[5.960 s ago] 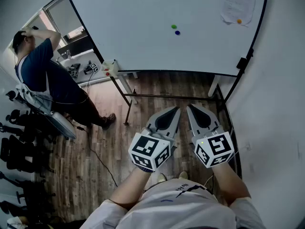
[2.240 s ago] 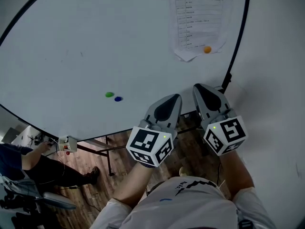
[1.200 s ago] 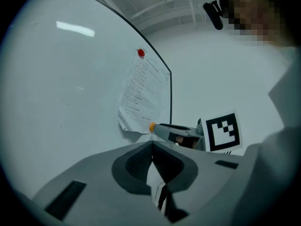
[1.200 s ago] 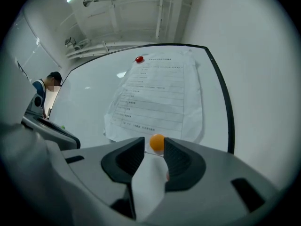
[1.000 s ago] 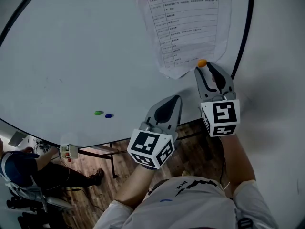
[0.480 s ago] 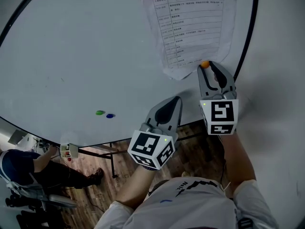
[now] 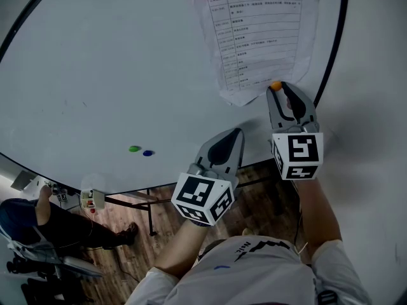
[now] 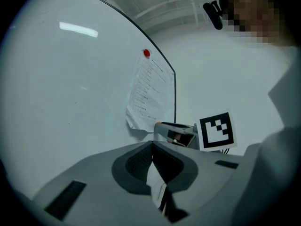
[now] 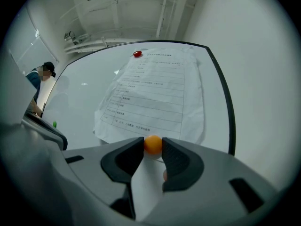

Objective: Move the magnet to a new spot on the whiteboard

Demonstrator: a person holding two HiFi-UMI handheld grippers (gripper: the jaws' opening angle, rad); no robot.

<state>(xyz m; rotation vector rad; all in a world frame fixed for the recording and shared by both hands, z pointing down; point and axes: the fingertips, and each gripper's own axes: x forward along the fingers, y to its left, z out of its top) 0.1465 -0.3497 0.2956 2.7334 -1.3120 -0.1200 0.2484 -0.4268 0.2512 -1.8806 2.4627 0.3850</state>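
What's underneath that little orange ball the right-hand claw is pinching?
The orange magnet sits at the lower edge of a printed paper sheet on the whiteboard. The right gripper has its jaws closed on it, hiding the spot directly beneath.

Office-type workroom. A large whiteboard on a stand carries a printed sheet above a wood-plank floor. A person sits beside it; white walls and exposed ceiling pipes enclose the room.

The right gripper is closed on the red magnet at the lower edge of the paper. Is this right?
Only the colour is wrong. In the right gripper view, the right gripper is closed on the orange magnet at the lower edge of the paper.
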